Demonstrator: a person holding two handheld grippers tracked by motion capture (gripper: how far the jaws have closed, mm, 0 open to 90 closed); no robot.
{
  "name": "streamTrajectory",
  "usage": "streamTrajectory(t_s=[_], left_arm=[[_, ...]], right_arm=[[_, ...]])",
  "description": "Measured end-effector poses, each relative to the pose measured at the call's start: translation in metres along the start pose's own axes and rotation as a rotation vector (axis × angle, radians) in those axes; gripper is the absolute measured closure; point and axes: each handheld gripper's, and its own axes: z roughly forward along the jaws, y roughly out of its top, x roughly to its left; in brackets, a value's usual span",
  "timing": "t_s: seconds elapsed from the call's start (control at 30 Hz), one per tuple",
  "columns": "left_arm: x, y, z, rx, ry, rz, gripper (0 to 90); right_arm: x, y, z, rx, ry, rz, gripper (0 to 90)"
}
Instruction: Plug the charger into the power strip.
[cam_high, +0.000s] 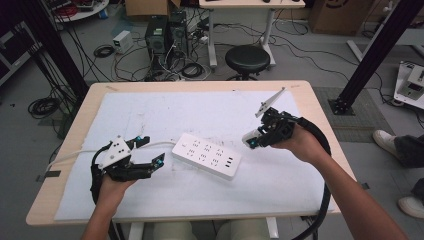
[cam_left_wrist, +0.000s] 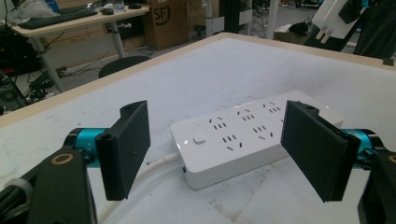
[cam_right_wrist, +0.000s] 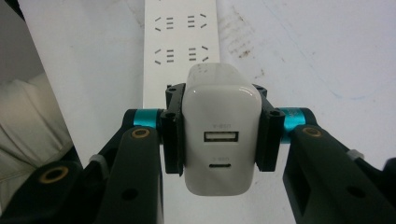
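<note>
right gripper (cam_right_wrist: 219, 140): clenched on white USB charger (cam_right_wrist: 219, 135), carried above the mat, prongs hidden | left gripper (cam_left_wrist: 215, 154): released, jaws wide either side of power strip's (cam_left_wrist: 243, 135) near end, not touching | step: bringing charger to strip lying flat mid-table | next: likely steady strip, align prongs over socket, press straight down

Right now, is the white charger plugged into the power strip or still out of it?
Out. The right gripper clamps the charger between its jaws, above the mat and apart from the power strip; the left gripper view shows its prongs bare.
</note>
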Motion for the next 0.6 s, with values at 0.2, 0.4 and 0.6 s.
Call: streamTrajectory(t_s=[0.2,0.4,0.6], left_arm=[[0.001,-0.002,-0.006,-0.003,-0.006,0.010,24.1],[0.001,-0.006,-0.012,-0.005,-0.004,0.020,24.1],[0.004,-0.008,-0.017,-0.009,0.003,0.018,24.1]], right_arm=[[0.002,0.022,0.009,0.041,0.007,-0.017,63.2],[0.004,0.040,0.021,0.069,0.013,-0.042,63.2],[0.008,0.054,0.035,0.108,0.021,-0.068,63.2]])
